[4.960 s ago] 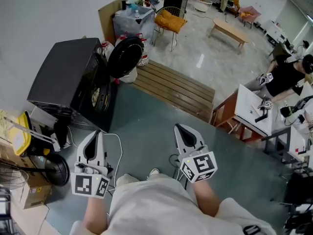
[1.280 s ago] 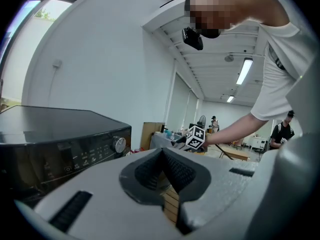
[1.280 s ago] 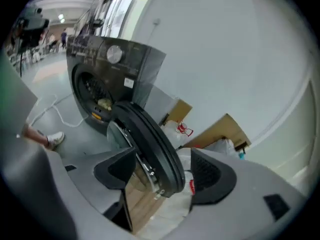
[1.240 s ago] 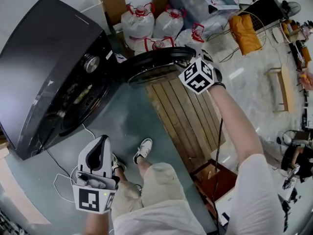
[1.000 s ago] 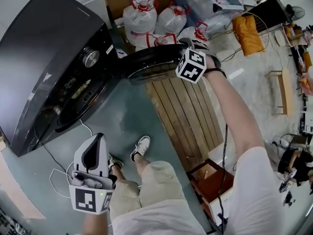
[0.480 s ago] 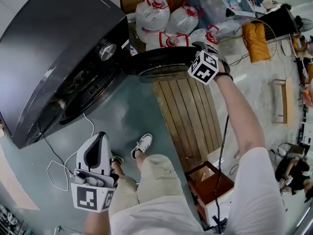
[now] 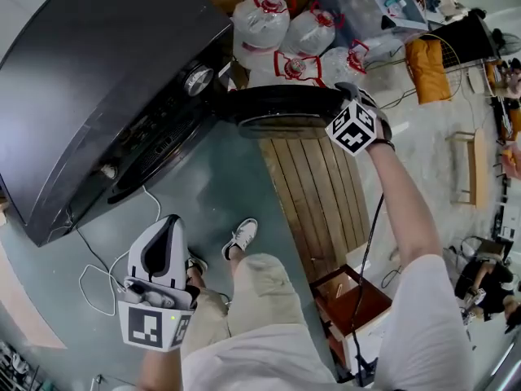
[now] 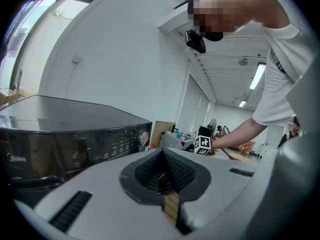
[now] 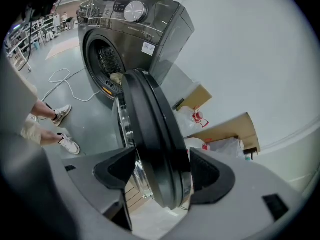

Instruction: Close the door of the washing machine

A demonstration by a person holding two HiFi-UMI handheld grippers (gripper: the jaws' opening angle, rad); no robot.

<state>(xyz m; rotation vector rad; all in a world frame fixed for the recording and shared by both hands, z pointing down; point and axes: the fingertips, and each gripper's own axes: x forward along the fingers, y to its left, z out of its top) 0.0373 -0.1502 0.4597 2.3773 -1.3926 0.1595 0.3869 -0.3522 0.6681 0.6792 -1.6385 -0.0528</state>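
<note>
At 1 o'clock in the head view, the right gripper has its jaws clamped across the rim of the door. The door still stands wide open off the washer at 10 o'clock, barely swung since half a second ago. Five seconds back this gripper hung low by the waist. The left gripper, at 7 o'clock, stays low, jaws together on nothing

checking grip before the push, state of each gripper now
left gripper: closed, empty
right gripper: closed on the door rim
</note>
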